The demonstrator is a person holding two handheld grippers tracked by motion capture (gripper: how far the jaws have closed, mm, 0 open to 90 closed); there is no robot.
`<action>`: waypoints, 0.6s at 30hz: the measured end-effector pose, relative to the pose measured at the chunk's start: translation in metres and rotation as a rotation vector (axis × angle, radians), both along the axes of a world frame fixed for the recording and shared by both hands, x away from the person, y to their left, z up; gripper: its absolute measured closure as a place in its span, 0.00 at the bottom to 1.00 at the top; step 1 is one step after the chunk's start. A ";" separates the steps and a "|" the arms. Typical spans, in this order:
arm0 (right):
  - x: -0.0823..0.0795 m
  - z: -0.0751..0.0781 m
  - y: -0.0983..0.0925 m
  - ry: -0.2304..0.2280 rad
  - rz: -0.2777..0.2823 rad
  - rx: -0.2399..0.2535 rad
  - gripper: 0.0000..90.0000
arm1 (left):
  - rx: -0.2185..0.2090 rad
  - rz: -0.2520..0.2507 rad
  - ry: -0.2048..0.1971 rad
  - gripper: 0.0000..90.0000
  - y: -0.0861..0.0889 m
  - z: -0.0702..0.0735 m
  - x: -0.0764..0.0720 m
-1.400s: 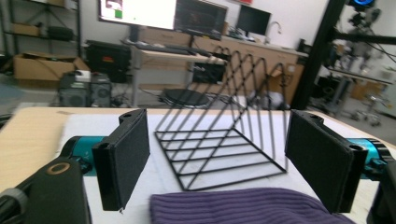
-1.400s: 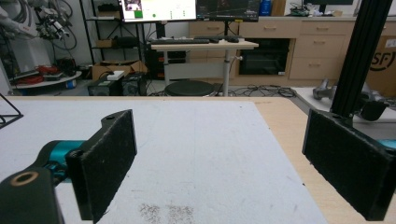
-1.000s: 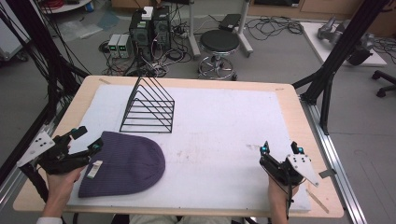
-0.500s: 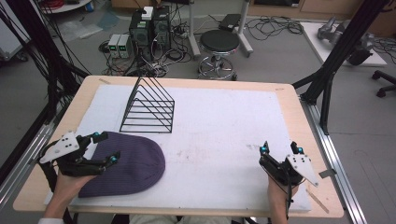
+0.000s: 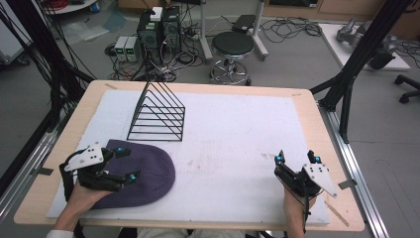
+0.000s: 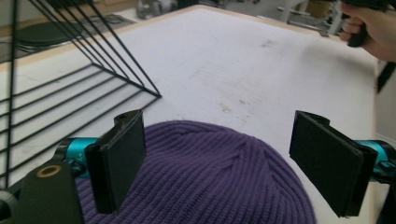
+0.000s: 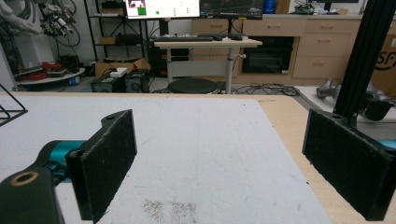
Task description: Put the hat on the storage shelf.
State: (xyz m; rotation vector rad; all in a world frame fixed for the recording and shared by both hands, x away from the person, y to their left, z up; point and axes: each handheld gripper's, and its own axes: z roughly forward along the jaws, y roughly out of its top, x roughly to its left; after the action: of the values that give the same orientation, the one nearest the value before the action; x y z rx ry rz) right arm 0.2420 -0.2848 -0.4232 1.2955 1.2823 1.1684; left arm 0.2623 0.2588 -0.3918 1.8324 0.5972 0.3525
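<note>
- The left gripper (image 5: 125,165) has been moved over the purple beanie (image 5: 148,171), jaws spread wide, so a grab looks close.
- The right gripper (image 5: 296,157) is parked far right of the beanie, jaws spread, nothing held.

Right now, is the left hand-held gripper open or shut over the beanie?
Open. In the left gripper view its jaws stand wide apart above the purple beanie, gripping nothing. The high view shows the left hand-held gripper over it.

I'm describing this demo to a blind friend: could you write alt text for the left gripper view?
The left gripper, jaws wide open, hovers over a purple knit beanie lying on a white table mat. A black wire rack stands behind on the left, and a person's other hand shows at the top right corner.
</note>
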 end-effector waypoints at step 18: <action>0.000 0.000 0.001 0.002 0.007 0.004 0.10 | 0.141 -0.188 0.101 0.22 -0.038 -0.008 0.005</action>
State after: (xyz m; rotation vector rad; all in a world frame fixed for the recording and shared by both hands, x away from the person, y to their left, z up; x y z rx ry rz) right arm 0.2423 -0.2842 -0.4235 1.2961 1.2883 1.1751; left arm 0.2677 0.2204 -0.3995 2.0336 0.4742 0.1803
